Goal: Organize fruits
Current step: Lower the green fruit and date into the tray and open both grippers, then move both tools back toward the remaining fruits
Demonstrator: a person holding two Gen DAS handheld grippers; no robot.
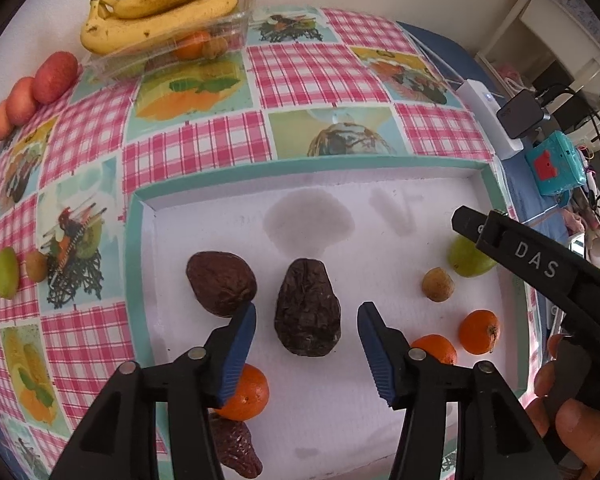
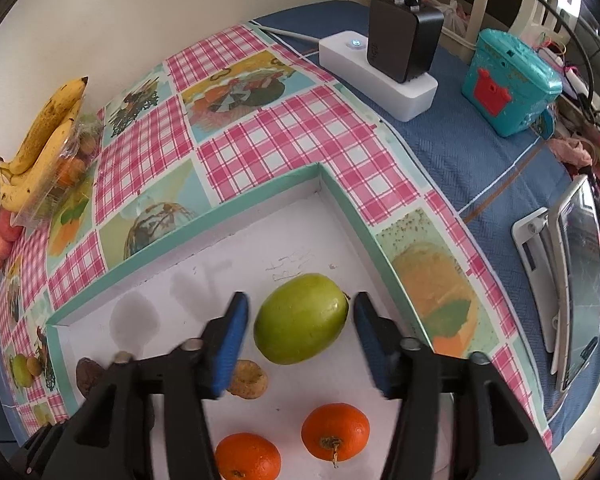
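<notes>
Tray (image 1: 134,240) partly filled. Left claw (image 1: 306,338) released around avocado (image 1: 307,308); right claw (image 2: 300,332) released around lime (image 2: 300,318). Bananas (image 1: 160,12) left beyond, unsorted.

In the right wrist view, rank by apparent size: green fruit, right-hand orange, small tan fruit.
1. Green fruit, clearly largest.
2. Right-hand orange.
3. Small tan fruit, though a gripper finger partly hides it.
</notes>
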